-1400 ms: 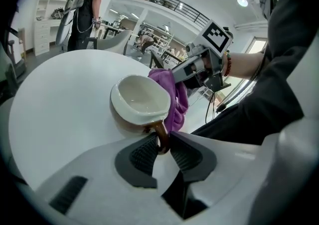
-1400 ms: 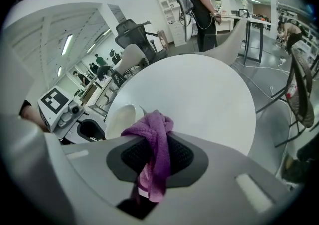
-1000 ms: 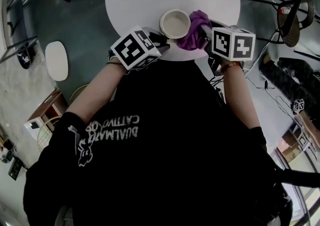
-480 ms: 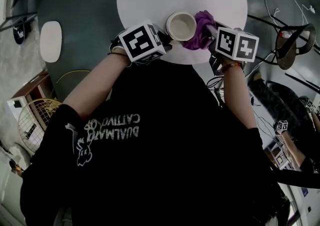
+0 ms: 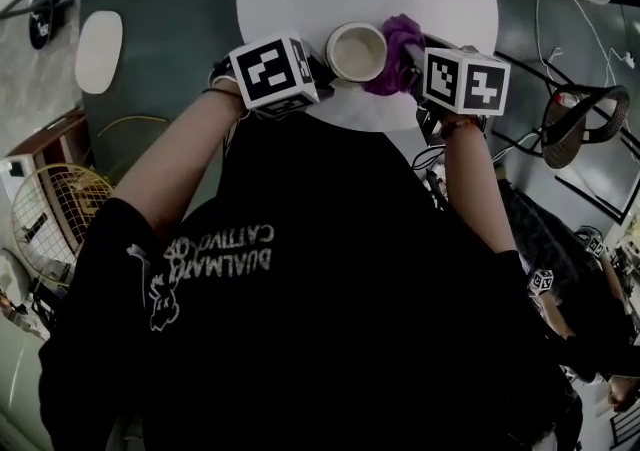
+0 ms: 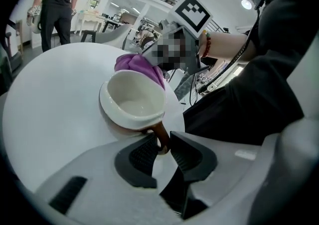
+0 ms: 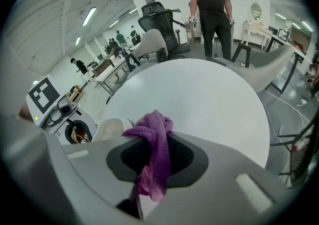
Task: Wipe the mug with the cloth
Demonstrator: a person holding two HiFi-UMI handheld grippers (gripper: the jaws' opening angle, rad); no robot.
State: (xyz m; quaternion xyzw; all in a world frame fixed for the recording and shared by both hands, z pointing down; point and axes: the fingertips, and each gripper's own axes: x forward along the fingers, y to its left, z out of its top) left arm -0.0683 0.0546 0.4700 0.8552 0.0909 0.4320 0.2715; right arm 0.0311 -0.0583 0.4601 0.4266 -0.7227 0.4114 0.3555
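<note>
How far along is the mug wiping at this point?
Done: the left gripper is clamped on the mug handle, and the right gripper grips the cloth. In hand: the cloth lies against the mug's outer side. Left: the cloth is not inside the mug; how much is wiped cannot be told.

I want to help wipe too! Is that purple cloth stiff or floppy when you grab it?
Probably floppy: the cloth bunches up and droops between the jaws of the right gripper. Likely light too, since one small pinch seems to carry the whole wad.
</note>
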